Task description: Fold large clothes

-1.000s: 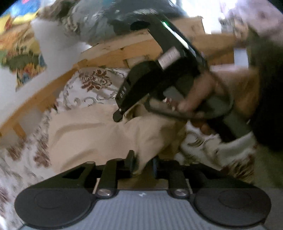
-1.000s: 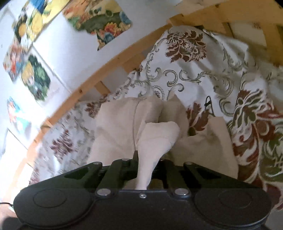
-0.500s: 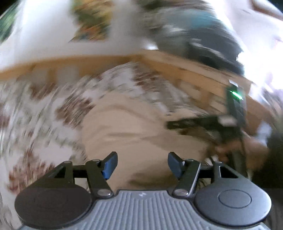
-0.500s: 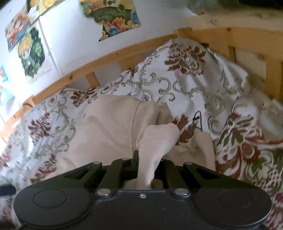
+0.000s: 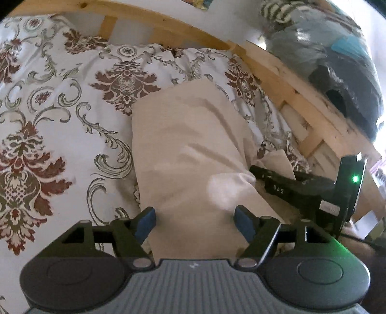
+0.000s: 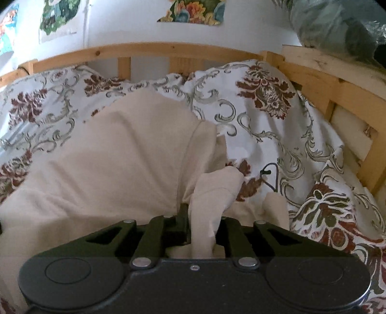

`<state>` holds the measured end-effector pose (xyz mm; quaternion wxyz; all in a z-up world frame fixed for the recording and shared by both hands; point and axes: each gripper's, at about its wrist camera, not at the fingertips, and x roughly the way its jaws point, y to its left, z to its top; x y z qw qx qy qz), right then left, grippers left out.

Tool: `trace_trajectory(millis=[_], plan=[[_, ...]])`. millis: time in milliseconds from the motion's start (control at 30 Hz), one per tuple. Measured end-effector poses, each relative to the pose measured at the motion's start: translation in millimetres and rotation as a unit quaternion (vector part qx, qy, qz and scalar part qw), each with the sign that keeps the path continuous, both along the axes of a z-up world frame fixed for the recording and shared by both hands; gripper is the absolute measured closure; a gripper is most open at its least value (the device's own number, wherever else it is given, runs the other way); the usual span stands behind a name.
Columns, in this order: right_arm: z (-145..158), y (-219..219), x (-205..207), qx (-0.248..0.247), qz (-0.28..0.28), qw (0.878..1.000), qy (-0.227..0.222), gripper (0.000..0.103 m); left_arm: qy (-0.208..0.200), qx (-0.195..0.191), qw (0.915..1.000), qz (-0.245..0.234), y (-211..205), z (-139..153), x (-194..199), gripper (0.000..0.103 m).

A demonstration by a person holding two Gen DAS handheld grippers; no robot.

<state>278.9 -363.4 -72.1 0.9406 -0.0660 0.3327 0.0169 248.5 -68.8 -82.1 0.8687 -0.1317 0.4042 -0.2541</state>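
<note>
A beige garment [image 5: 188, 149] lies folded lengthwise on the flowered bedspread [image 5: 60, 108]. My left gripper [image 5: 195, 221] hovers over its near end. Its jaws are opening wide, and the blue pads [image 5: 144, 222] stand clear of the cloth on either side. In the right wrist view the garment [image 6: 120, 157] spreads to the left. My right gripper [image 6: 203, 223] holds a bunched-up fold of it. Its jaws are starting to open, with the fold still filling the gap. The right gripper [image 5: 259, 172] also shows at the garment's right edge in the left wrist view.
A wooden bed rail [image 6: 168, 49] runs round the far side and the right [image 5: 277, 79]. A dark plastic-wrapped bundle [image 5: 337, 60] rests on top of it. Posters [image 6: 193, 9] hang on the white wall. A thin black cord [image 6: 270, 176] lies on the bedspread [image 6: 277, 120].
My left gripper let go of the cloth, opened wide, rolled level and swung left, away from the right gripper. My right gripper rolled level and sank a little, with the fold still between its fingers.
</note>
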Motion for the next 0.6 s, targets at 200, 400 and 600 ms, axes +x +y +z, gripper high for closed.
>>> trace_trajectory(millis=[200,400,600], plan=[[7.9,4.2,-4.4,-0.014,-0.020,1.000,0.001,0.072,0.007,-0.002,0.9998,0.017,1.5,-1.6,2.6,0.027],[34.4,-5.9,-24.4,0.007,-0.064,0.995,-0.081,0.033,0.011,-0.002,0.9997,0.022,1.4,-2.6,7.3,0.023],[33.1,22.6,-22.6,-0.014,0.004,0.990,-0.138,0.011,0.043,-0.028,0.9982,0.032,9.5,-10.1,13.3,0.018]])
